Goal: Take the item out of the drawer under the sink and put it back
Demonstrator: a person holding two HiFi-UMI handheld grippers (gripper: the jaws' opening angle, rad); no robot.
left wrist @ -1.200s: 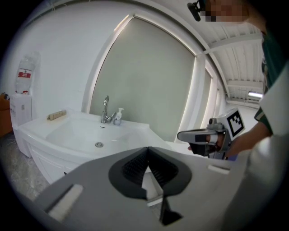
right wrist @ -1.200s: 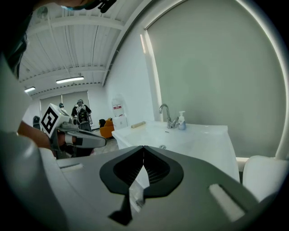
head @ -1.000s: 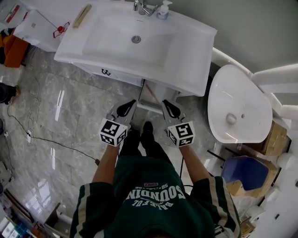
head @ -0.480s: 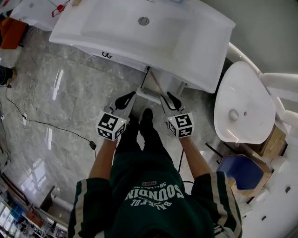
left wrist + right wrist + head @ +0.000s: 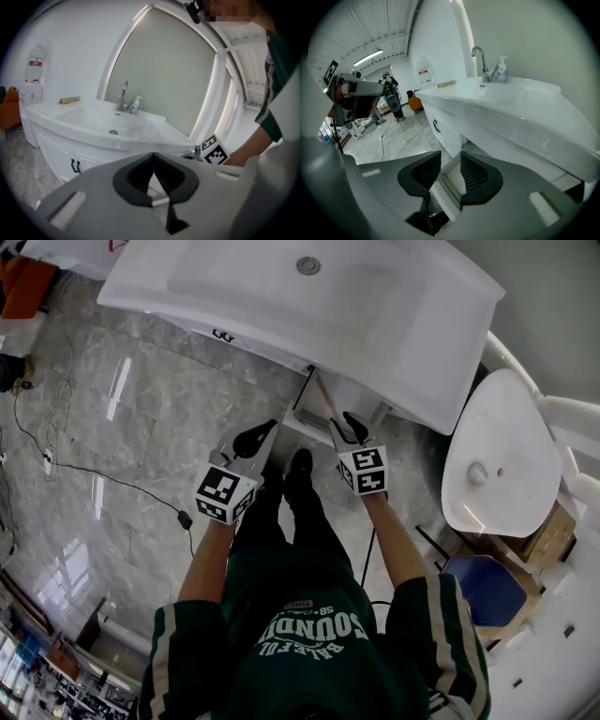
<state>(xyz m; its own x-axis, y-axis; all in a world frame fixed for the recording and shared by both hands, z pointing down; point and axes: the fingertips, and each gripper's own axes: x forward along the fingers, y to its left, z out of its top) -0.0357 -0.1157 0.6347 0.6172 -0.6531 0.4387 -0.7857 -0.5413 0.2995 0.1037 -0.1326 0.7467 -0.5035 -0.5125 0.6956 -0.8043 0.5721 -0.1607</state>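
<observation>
I see the drawer [image 5: 307,409] open under the front edge of the counter [image 5: 281,310], near its right corner, contents hidden from me, my right claw [image 5: 450,164] close before it, jaws just opening and empty, my left claw [image 5: 153,159] alongside, clenched on nothing.

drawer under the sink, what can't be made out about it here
- Head view: the sink overhangs the drawer; only its front strip shows, contents hidden.
- Right gripper view: the right gripper, jaws just opening with nothing held between them, covers all but a white drawer edge.
- Left gripper view: the shut left gripper fills the frame below the sink, hiding the drawer.
- The item itself shows in no view.
</observation>
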